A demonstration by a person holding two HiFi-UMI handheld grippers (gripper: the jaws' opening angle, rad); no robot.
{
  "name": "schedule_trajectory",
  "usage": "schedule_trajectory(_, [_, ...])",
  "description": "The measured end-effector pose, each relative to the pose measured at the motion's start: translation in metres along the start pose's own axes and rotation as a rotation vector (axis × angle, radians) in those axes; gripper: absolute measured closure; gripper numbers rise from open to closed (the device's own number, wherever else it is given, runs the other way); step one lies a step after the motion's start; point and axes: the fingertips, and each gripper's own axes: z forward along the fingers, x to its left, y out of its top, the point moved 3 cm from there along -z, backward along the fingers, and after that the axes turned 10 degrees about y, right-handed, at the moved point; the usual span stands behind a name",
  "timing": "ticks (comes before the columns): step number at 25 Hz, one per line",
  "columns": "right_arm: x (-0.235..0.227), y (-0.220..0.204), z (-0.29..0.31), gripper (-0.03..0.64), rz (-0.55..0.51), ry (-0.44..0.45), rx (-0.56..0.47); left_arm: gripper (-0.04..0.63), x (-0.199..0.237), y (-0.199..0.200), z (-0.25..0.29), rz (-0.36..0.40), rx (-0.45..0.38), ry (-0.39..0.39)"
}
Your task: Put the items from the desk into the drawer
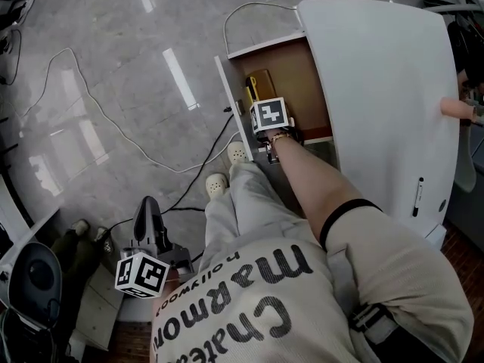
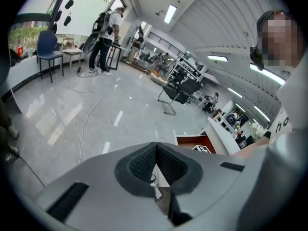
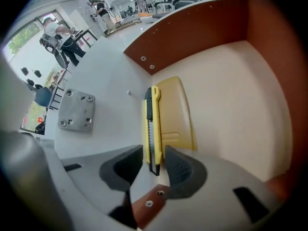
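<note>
right gripper view: yellow knife [image 3: 153, 124] lies between the right tool's [image 3: 153, 154] parted jaws

**Right gripper down over the open drawer**

Your right gripper [image 1: 269, 121], marker cube on top, pointed down into the open drawer [image 1: 296, 68] of the white desk [image 1: 386, 74]. Just beyond it in the drawer lay a flat tan item [image 1: 262, 82] with a thin yellow thing [image 1: 249, 100] along its left edge. This view did not tell what either was. A black pen [image 1: 417, 197] lay on the desk top. Your left gripper [image 1: 148, 221] was held low at your left side, well apart from the desk. Your pale shoes [image 1: 217, 184] stood on the grey floor [image 1: 91, 36] beside the drawer front.
</note>
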Motion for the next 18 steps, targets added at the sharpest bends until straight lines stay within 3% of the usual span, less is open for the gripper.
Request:
schedule_trajectory(6, [0.012,-0.002,-0.049,0.492,0.117,0.021,-0.154,0.594,0.001,0.001,-0.015,0.013,-0.02,-0.08])
schedule_trajectory(10, [0.034,-0.011,-0.105,0.529,0.197,0.055,-0.298,0.594,-0.01,0.02,-0.03,0.061,-0.057,-0.179])
schedule_trajectory(13, [0.057,-0.03,-0.149,0.608,0.25,0.066,-0.411,0.594,-0.016,0.032,-0.047,0.09,-0.09,-0.255])
schedule_trajectory(18, [0.101,-0.053,-0.225,0.614,0.287,0.136,-0.638,0.594,-0.042,0.051,-0.076,0.125,-0.131,-0.379])
